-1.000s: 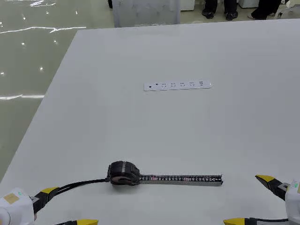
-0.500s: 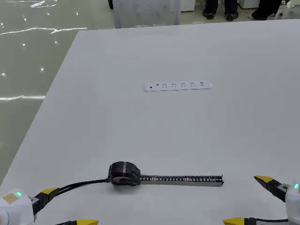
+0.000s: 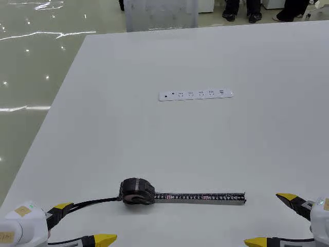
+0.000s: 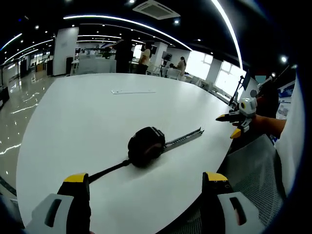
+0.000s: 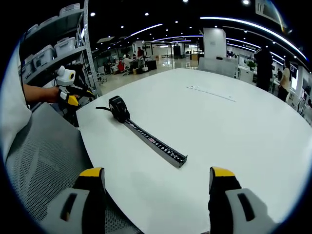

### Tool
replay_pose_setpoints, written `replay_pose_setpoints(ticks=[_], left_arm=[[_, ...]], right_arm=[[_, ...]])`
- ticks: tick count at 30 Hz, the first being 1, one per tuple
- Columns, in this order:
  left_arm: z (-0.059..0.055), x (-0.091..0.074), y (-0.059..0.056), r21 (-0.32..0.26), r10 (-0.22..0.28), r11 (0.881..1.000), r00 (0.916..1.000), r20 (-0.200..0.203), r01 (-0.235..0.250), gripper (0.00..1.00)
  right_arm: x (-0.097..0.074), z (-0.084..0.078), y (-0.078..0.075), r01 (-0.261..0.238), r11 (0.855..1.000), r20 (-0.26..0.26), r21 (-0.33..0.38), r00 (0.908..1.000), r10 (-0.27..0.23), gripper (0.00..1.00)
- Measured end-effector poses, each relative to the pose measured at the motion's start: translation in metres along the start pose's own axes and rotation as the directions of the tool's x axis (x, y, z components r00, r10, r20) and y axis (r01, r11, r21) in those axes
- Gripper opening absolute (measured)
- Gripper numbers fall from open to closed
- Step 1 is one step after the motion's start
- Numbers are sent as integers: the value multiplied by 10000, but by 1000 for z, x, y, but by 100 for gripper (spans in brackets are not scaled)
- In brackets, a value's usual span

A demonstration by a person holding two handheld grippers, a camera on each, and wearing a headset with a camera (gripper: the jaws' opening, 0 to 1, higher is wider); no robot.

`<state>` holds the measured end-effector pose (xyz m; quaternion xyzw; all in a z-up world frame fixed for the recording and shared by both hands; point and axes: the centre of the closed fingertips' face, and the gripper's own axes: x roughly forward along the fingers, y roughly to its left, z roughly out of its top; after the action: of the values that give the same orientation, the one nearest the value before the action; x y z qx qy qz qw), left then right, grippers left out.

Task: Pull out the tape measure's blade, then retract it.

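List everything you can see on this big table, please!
tape measure: one, black case, near table edge
blade: one, dark with printed marks, pulled out flat to the case's right
strap: one, black, trailing left from the case
power strip: one, white, mid-table
table: one, white
left gripper: one, yellow-tipped, open, near the strap, holding nothing
right gripper: one, yellow-tipped, open, past the blade's end, holding nothing
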<state>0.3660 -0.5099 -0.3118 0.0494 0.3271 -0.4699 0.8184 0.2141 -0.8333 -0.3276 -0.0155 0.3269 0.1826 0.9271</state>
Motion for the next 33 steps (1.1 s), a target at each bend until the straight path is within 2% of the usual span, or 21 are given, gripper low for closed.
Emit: replay_pose_setpoints(ticks=[6,19,26,33], left_arm=[[5,8,-4,78,-148,9999,9999,-28,148,93],[19,28,-13,258,-273,9993,9996,-116,276,92],[30,40,-19,230,-281,9993,9996,31,281,91],[37,52,-30,341,-290,9990,9995,-158,295,90]], right_arm=[[0,0,-3,18,10000,-95,-72,10000,-19,86],[1,0,-9,79,9999,-201,-118,9998,-82,86],[1,3,-15,206,9998,-67,-85,9998,-206,86],[0,7,-18,247,9997,105,-8,9996,-247,86]])
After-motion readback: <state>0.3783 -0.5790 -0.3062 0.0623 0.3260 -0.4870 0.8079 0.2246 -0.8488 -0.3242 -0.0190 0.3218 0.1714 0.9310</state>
